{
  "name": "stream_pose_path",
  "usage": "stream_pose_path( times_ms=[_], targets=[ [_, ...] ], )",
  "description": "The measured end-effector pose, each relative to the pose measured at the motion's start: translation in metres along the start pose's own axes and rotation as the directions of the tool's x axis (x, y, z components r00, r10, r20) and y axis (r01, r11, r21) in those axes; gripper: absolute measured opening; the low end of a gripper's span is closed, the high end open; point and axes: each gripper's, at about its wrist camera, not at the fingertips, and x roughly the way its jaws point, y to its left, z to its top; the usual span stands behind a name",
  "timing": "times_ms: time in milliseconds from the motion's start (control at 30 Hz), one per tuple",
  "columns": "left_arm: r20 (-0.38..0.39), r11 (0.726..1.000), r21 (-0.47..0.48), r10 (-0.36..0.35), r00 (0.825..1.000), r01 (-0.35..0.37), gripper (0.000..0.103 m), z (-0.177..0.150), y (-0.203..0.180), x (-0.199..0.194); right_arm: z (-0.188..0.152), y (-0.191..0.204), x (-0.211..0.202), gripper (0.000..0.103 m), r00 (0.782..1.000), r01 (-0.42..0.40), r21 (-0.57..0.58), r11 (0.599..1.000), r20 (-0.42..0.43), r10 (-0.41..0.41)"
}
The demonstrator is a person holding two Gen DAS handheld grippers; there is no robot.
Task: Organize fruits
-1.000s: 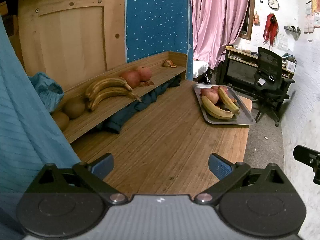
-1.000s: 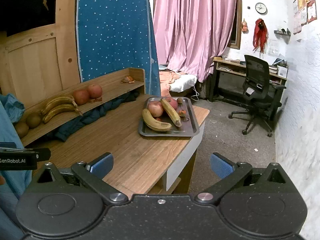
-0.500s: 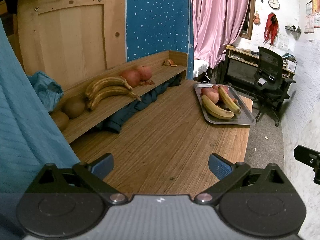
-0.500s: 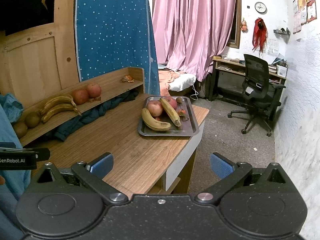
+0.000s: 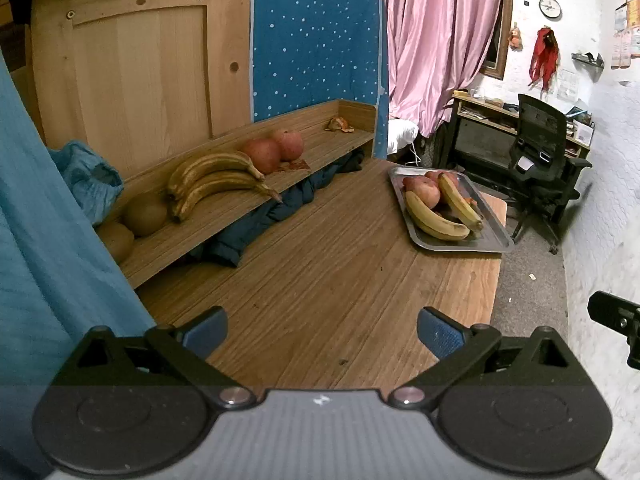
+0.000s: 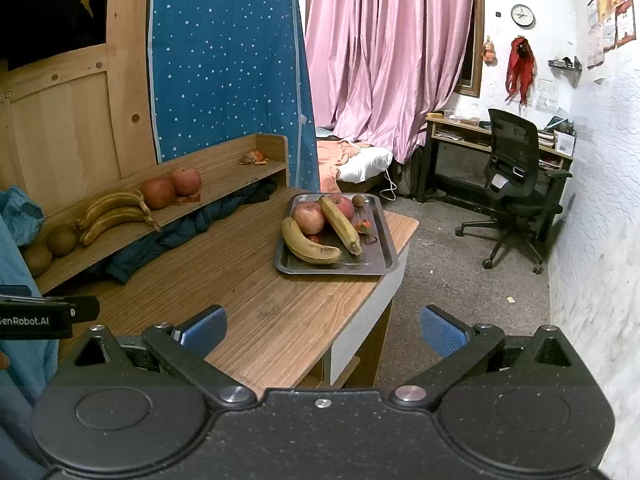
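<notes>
**Fruit on the shelf and on the tray, both tongs wide and holding nothing**

At the left end of the shelf (image 5: 240, 216) sit two kiwis (image 5: 144, 213). Just beside them lie two brown bananas (image 5: 216, 182), and next come two apples (image 5: 276, 150), close together. Near the shelf's right end is a bit of orange peel (image 5: 340, 125).

Further right, at the far right corner of the table (image 5: 320, 280), is the tray (image 6: 378, 256). In it lie two yellow bananas (image 6: 308, 246) and two more apples (image 6: 308, 216). A small kiwi (image 6: 359, 200) and some small orange bits sit by the tray's far right side.

The left tongs (image 5: 322, 330) are wide and hold nothing, low over the near edge of the table. The right tongs (image 6: 324, 330) are wide too, over the near right corner.

In the last second almost nothing has changed. No fruit has moved, and both views have only slid a tiny bit. So the sorting is no further along. The scene fits fruit being moved to the shelf by kind, or a pause with no fruit picked.
</notes>
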Motion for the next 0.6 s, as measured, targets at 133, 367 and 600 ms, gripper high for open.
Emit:
stream_pose_path(
  times_ms=[133,367,600],
  targets=[
    [-0.002,1.0,-0.001,0.001,1.0,-0.001,0.103,0.0003,0.0002,0.0013,-0.0001,-0.0002,0.0013,0.102,1.0,0.001,0.0,1.0,-0.001,-0.001],
    [-0.007,1.0,-0.004,0.004,1.0,-0.004,0.103,0.0025,-0.0014,0.006,0.0007,-0.0003,0.0027,0.102,1.0,0.001,-0.001,1.0,-0.002,-0.001],
    [-0.008,1.0,-0.005,0.004,1.0,-0.004,0.103,0.0031,-0.0011,0.0071,0.0014,-0.0001,0.0032,0.102,1.0,0.001,-0.001,1.0,-0.002,-0.001]
  ],
)
